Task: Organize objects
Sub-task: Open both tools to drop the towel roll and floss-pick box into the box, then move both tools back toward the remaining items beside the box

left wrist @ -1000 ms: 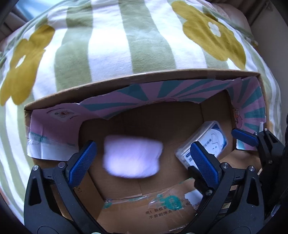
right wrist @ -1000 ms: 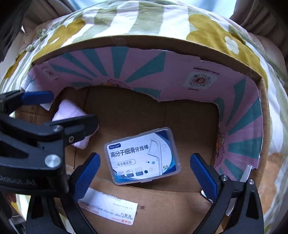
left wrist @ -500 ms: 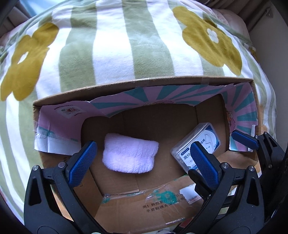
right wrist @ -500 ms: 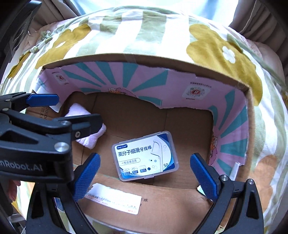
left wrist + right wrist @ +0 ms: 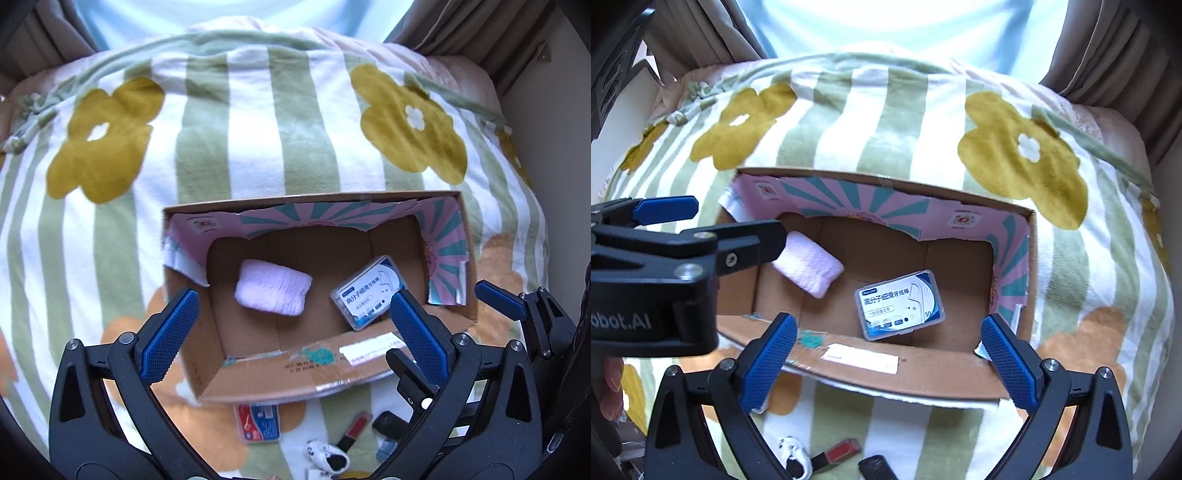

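An open cardboard box (image 5: 469, 258) sits on a bed covered by a green-striped flowered blanket (image 5: 236, 122), and everything else is placed relative to that box. Inside it, on the bare floor, a rolled pale pink towel (image 5: 273, 291) lies toward the left side, and a clear floss pick case (image 5: 367, 297) with a blue and white label lies toward the right, apart from the towel. The left gripper (image 5: 291, 325) hovers over the box's near wall with its blue-padded fingers spread wide and holding nothing. The right gripper (image 5: 886, 350) hangs likewise over the near wall, spread and empty. On the blanket in front of the box lie a small red and blue packet (image 5: 258, 422), a red and black stick-shaped item (image 5: 354, 430), possibly a lighter, and a small white and black object (image 5: 327, 456).
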Motion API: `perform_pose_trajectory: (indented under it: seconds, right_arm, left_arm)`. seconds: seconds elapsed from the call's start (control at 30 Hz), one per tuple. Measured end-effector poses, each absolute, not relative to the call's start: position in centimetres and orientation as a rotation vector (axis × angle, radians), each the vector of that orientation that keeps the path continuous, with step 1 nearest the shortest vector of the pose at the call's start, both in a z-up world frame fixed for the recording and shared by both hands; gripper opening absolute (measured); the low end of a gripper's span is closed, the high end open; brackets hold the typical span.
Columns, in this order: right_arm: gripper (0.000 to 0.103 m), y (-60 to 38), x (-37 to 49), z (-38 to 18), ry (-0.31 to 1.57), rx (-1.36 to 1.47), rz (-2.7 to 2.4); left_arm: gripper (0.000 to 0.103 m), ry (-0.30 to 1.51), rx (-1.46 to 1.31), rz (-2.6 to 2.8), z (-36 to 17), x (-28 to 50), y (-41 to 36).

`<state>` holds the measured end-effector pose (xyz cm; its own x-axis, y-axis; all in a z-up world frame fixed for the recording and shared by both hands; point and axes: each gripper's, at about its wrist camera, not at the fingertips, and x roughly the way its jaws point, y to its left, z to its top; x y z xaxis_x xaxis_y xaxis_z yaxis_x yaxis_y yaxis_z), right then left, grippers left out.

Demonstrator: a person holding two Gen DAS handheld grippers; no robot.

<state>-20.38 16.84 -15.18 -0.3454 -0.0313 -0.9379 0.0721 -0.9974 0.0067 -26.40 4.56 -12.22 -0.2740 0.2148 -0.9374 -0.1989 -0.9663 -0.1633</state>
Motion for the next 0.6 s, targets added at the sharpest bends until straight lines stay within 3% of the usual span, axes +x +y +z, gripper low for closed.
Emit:
perform_pose_trajectory:
  seconds: [0.3,0.6]
  right_arm:
    - [0.100,16.0,-16.1,-8.3,-0.026,1.693,-2.606]
    - [0.100,16.2,-9.4,-3.7,-0.062,1.586,-2.696]
  left_arm:
    - [0.103,-0.072,-1.602,2.495,-4.3,-19.0,-0.1]
    - [0.103,-0.108,-1.601,2.552,-1.6,-11.1,-3.5]
